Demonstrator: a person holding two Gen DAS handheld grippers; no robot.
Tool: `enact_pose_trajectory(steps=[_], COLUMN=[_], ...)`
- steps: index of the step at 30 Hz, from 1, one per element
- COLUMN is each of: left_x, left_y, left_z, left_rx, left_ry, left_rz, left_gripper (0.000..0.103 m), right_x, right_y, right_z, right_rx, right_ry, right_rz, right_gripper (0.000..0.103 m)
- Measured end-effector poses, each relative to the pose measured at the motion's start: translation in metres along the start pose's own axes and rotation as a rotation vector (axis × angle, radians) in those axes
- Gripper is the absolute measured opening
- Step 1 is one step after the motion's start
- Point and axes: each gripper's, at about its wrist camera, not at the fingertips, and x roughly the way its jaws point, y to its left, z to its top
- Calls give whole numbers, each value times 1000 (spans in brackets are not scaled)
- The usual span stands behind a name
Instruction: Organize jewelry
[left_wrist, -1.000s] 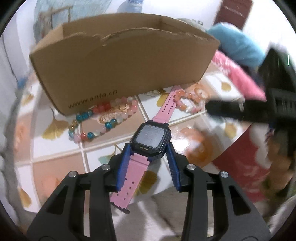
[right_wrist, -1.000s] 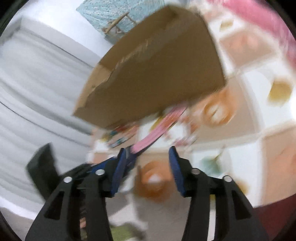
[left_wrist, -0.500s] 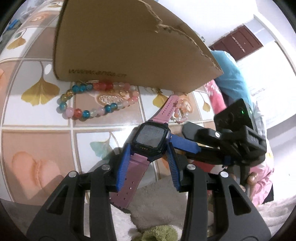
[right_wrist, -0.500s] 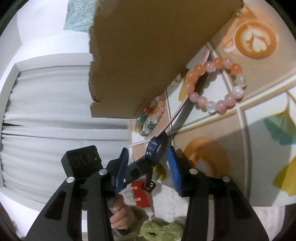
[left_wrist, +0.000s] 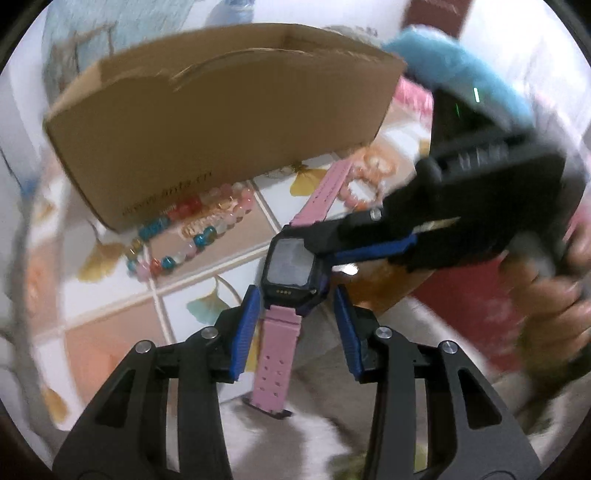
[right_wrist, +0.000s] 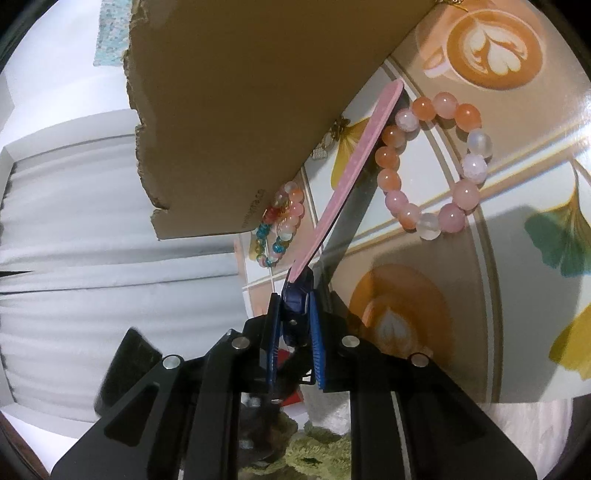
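Observation:
A watch (left_wrist: 290, 264) with a black case and pink strap hangs just above the tiled table (left_wrist: 110, 295). My left gripper (left_wrist: 295, 291) is shut on the lower end of the case, the strap end dangling between its fingers. My right gripper (left_wrist: 317, 243) reaches in from the right, its jaws closing flat over the face and back. In the right wrist view the right gripper (right_wrist: 293, 299) pinches the case edge-on, and the pink strap (right_wrist: 347, 177) points toward the cardboard box (right_wrist: 258, 92). A pink-and-orange bead bracelet (right_wrist: 432, 166) and a multicoloured bead bracelet (right_wrist: 280, 229) lie on the table.
The open-topped cardboard box (left_wrist: 221, 140) stands behind the watch, with the multicoloured bracelet (left_wrist: 177, 236) against its front. A small gold piece (right_wrist: 332, 133) lies at the box's edge. A hand (left_wrist: 546, 306) holds the right gripper. A blue fluffy thing (left_wrist: 461, 62) sits behind it.
The right gripper came in from the right and narrowed its jaws onto the watch case. The left gripper kept the watch, and its view tipped back to show the box's open top.

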Motion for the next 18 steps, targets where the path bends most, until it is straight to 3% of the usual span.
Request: enact_pose_trajectory(steps=[3,7,9,12,14,16,18], left_x=[6,2,2,-2,-3,0,7], left_y=[-12,-14,-9,17,37,56,76], left_z=[-3,-3,-2,2,3,1,-5], left_rx=[85,114,82,-48,-161,-275,-390], left_ry=[8,-21,-25,-19,-10,8,38], left_rz=[108,120,92,-26,-141,-268,-398], left_gripper=[34,23,18,16,14,14,14], right_x=[11,18,16,9,6,3,3], right_y=[1,8,12,17,20,23,26], right_z=[2,4,5,6,6,4,3], right_rx=[4,-1,-7,-26,-43,-57,-70], right_ry=[4,-10,-19,-45,-65,-83,-90], right_rz=[-9,3,11,6,-12,-39,-60], right_gripper=[16,19,20,20,23,32,33])
